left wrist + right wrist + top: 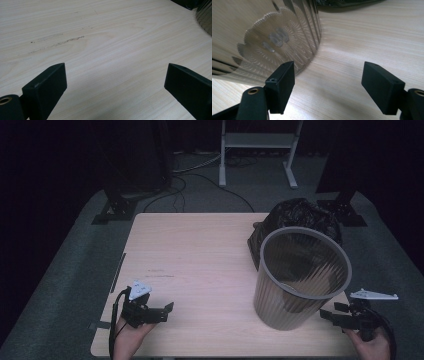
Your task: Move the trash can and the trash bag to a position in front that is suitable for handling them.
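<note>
1. Translucent ribbed plastic bin (300,277) standing upright near the right edge of the desk (200,250), toward the near right corner; empty as far as visible; crumpled black bin bag (300,217) just behind it, toward the far right corner, seemingly touching its back.
2. Left gripper (167,309) resting near the near left corner, jaws spread wide over bare wood, nothing between them; well apart from the bin.
3. Right gripper (327,314) at the near right corner, just beside the bin's base; jaws parted wide and empty; one fingertip (283,82) close to the ribbed wall (274,45), contact not clear.
4. Bin probably light and thin-walled; likely to flex under a pinch and tip or slide on the smooth wood if pushed low; ribs may give some purchase, though glossy plastic could slip.
5. Best hold probably the top rim (345,270), one jaw inside and one outside; too wide for grasping across the body.
6. Bag judged soft, limp, slippery; best pinched at a fold or edge.
</note>
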Motion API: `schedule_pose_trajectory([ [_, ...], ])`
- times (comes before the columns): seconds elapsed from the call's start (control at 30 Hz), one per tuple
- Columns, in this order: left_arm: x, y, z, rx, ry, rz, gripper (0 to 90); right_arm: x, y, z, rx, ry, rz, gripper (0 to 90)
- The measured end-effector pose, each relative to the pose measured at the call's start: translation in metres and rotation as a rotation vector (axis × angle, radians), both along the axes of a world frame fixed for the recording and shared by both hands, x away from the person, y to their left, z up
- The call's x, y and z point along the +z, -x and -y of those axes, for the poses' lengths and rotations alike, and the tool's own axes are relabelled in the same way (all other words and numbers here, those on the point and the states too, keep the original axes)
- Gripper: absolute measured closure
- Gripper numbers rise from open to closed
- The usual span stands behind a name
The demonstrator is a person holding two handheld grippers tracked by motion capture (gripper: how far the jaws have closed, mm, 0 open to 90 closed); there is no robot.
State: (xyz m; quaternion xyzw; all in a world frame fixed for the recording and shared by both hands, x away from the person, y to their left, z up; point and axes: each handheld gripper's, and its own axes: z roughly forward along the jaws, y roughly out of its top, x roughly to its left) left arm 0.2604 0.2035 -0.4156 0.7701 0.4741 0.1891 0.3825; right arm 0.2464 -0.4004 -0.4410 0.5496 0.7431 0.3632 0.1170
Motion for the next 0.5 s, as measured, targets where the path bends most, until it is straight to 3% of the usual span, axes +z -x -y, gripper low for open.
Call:
schedule_pose_trajectory([
  [0.2, 0.002, 0.0, -0.003, 0.006, 0.008, 0.001, 3.3, 0.005, -0.005, 0.004, -0.016, -0.003, 0.007, 25.8],
  [0.33, 0.003, 0.0, -0.005, 0.008, 0.013, 0.002, 3.3, 0.01, -0.015, 0.004, -0.024, 0.027, -0.004, 25.8],
  [0.5, 0.005, 0.001, -0.005, 0.007, 0.017, 0.006, 3.3, 0.02, -0.026, 0.004, -0.052, 0.049, 0.016, 25.8],
])
